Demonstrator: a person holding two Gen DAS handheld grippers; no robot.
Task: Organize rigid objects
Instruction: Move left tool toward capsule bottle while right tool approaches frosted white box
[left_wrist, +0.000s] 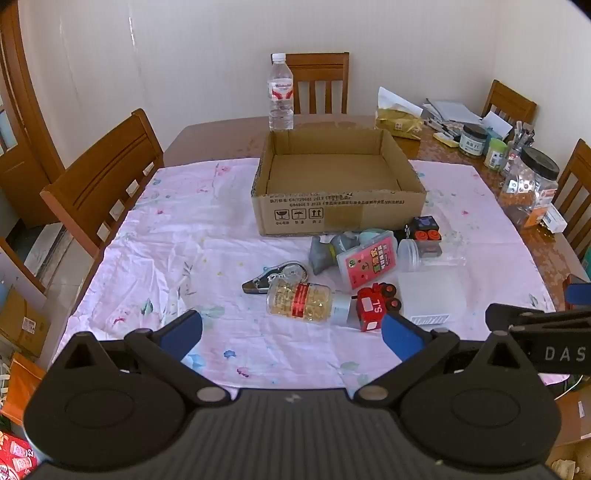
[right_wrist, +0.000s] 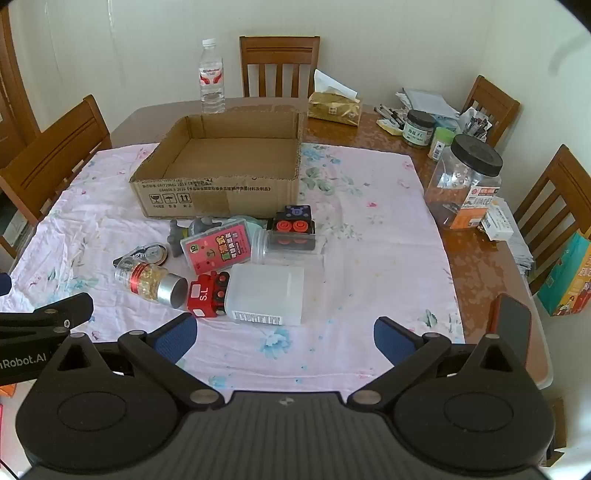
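An empty cardboard box (left_wrist: 334, 173) (right_wrist: 221, 162) stands on the pink cloth. In front of it lie several items: a capsule bottle (left_wrist: 308, 303) (right_wrist: 151, 281), a red toy train (left_wrist: 373, 304) (right_wrist: 207, 293), a frosted white container (left_wrist: 432, 293) (right_wrist: 267, 293), a pink card case (left_wrist: 365, 262) (right_wrist: 218, 249), a clear jar (left_wrist: 424, 251) (right_wrist: 284, 243), a correction tape (left_wrist: 275, 277) (right_wrist: 146, 254), a grey figure (left_wrist: 325, 251) and a black toy with red knobs (left_wrist: 426, 229) (right_wrist: 295, 221). My left gripper (left_wrist: 291, 334) hangs open short of the bottle. My right gripper (right_wrist: 284, 338) is open near the white container.
A water bottle (left_wrist: 280, 92) stands behind the box. Jars (right_wrist: 465, 181), a tissue pack (right_wrist: 334, 105), pens and papers crowd the table's right side. A phone (right_wrist: 511, 328) lies at the near right edge. Wooden chairs (left_wrist: 107, 177) ring the table.
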